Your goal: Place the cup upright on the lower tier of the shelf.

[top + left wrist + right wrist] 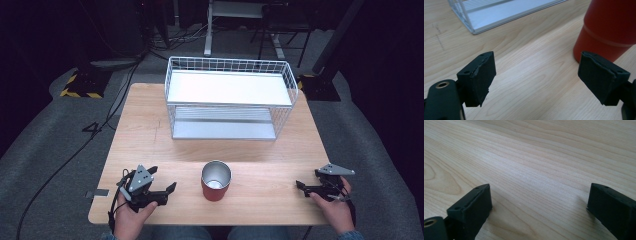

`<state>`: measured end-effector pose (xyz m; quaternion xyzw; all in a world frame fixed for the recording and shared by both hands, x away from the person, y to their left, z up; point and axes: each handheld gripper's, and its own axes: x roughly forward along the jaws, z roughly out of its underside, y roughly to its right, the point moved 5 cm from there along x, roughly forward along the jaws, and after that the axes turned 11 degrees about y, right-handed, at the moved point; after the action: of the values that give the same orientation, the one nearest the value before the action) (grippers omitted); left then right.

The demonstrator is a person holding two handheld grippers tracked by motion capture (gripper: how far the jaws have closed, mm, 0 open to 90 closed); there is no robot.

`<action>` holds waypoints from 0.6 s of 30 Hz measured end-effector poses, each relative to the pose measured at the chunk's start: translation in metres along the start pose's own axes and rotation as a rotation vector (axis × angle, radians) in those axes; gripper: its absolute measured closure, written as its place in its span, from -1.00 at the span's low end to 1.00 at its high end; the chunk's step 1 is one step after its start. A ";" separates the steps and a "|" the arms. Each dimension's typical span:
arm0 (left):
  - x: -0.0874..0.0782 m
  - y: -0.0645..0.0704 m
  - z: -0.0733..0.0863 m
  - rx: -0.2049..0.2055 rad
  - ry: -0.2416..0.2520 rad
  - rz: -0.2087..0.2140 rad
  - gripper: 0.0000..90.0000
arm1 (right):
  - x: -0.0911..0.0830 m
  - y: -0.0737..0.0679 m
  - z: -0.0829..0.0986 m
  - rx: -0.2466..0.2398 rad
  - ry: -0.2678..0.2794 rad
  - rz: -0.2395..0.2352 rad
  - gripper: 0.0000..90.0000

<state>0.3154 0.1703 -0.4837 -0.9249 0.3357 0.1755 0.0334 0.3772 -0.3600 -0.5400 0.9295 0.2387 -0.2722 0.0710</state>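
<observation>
A red cup [216, 181] with a shiny metal inside stands upright near the table's front edge, in the middle. My left gripper [163, 179] rests on the table just left of it, open and pointing toward it, nothing between its jaws. In the left gripper view the cup [609, 27] rises beyond the right jaw, apart from my open gripper [536, 75]. My right gripper [306, 181] lies at the front right, well away from the cup. In its own view my right gripper [539, 202] is open over bare wood.
A white wire rack [229, 97] with a flat top shelf and a lower shelf stands at the back centre of the wooden table [145, 130]. Its corner [471, 25] appears in the left gripper view. Dark floor, cables and stands surround the table.
</observation>
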 end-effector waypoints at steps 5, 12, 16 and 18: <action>0.005 0.013 -0.002 0.008 -0.001 0.029 -0.65 | 0.000 0.000 0.000 0.001 0.000 0.000 -0.88; 0.014 0.027 -0.001 -0.021 -0.010 0.067 -0.65 | 0.000 0.000 0.000 0.003 -0.002 0.000 -0.88; 0.021 0.037 0.001 -0.046 -0.006 0.093 -0.65 | 0.000 0.000 0.000 0.000 0.000 0.000 -0.88; 0.023 0.041 0.001 -0.034 -0.010 0.103 -0.65 | 0.000 0.000 0.000 0.003 -0.002 0.000 -0.88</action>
<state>0.3055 0.1243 -0.4906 -0.9060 0.3795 0.1871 0.0101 0.3770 -0.3599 -0.5400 0.9293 0.2382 -0.2735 0.0696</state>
